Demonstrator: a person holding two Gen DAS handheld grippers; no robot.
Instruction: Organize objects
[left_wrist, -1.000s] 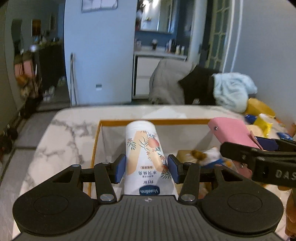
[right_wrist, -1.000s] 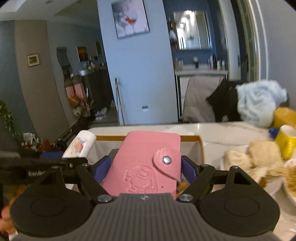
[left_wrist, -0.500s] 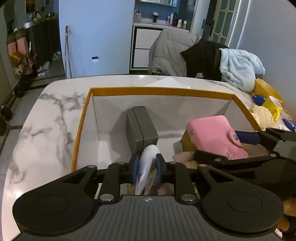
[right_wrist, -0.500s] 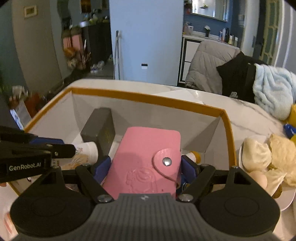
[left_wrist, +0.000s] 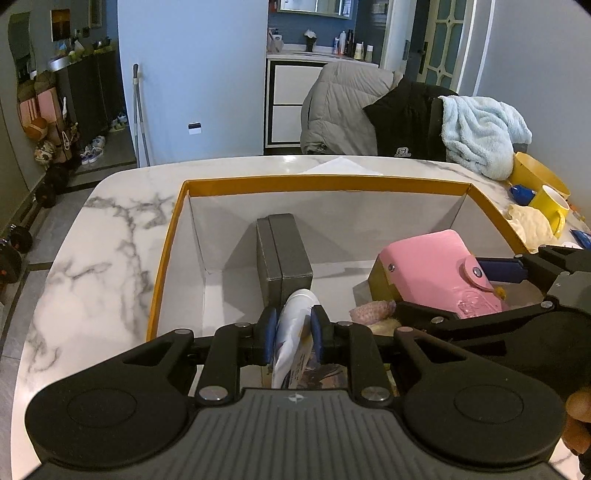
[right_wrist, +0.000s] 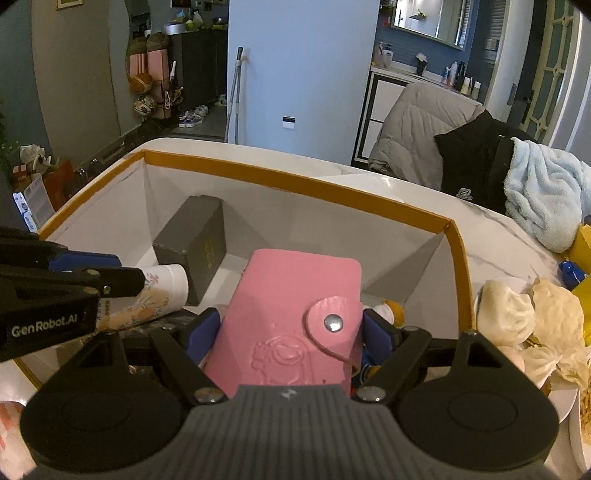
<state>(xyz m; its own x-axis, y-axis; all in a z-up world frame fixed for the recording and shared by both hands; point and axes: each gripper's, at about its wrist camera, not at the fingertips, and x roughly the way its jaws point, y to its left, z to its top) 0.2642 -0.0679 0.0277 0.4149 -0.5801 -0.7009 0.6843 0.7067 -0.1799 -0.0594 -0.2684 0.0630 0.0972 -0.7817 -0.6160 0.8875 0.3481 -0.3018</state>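
My left gripper (left_wrist: 293, 334) is shut on a white lotion tube (left_wrist: 296, 310) with a flower print, squeezing it flat just in front of a dark grey box (left_wrist: 284, 254). The right wrist view shows the same tube (right_wrist: 162, 291) lying low inside the orange-rimmed white box (right_wrist: 295, 184), with the left gripper (right_wrist: 122, 273) around it. My right gripper (right_wrist: 291, 332) is shut on a pink snap wallet (right_wrist: 295, 295), held over the box's right side. In the left wrist view the wallet (left_wrist: 439, 273) and right gripper (left_wrist: 439, 286) sit to the right of the tube.
The box (left_wrist: 325, 181) stands on a marble table (left_wrist: 110, 236) and holds several small items under the wallet. A plate of buns (right_wrist: 517, 306) and a yellow mug (left_wrist: 550, 206) lie right of the box. Jackets and a blue towel (right_wrist: 543, 192) hang on chairs behind.
Both grippers came down from above the box into it. The left jaws closed from a wide hold on the tube to a tight squeeze. The wallet stays gripped.
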